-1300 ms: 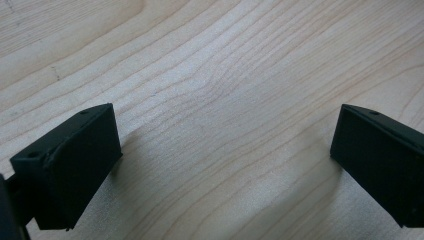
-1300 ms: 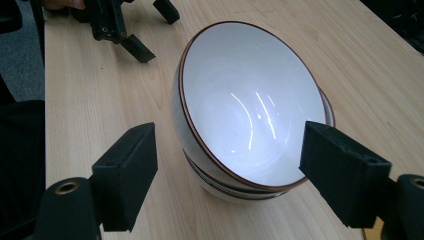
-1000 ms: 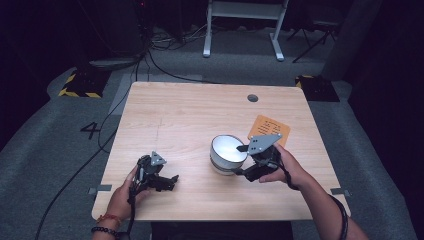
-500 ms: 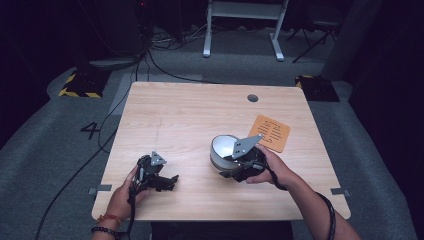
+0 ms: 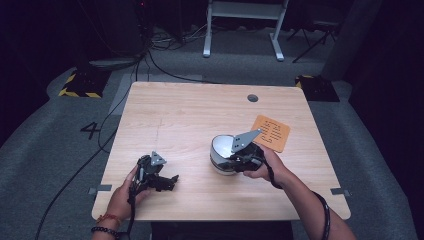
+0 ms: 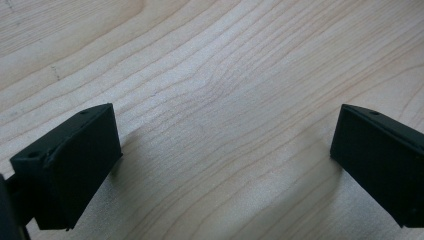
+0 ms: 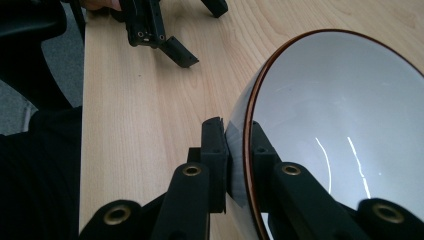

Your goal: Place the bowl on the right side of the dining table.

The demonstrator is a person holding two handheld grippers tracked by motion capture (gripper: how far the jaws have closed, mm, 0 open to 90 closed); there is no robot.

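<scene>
A white bowl with a thin brown rim stands on the wooden table, right of centre. My right gripper is shut on the bowl's near rim: one jaw presses the outside wall, the other the inside. My left gripper rests low over the table near the front left edge, held by a hand. Its jaws stand wide apart over bare wood, with nothing between them. The same left gripper appears farther off in the right gripper view.
An orange card with dark print lies flat just behind and right of the bowl. A round cable hole sits at the table's back. Cables and a metal stand's legs are on the floor beyond.
My right gripper has moved left and closed onto the bowl's near rim. The left gripper has stayed in place.
</scene>
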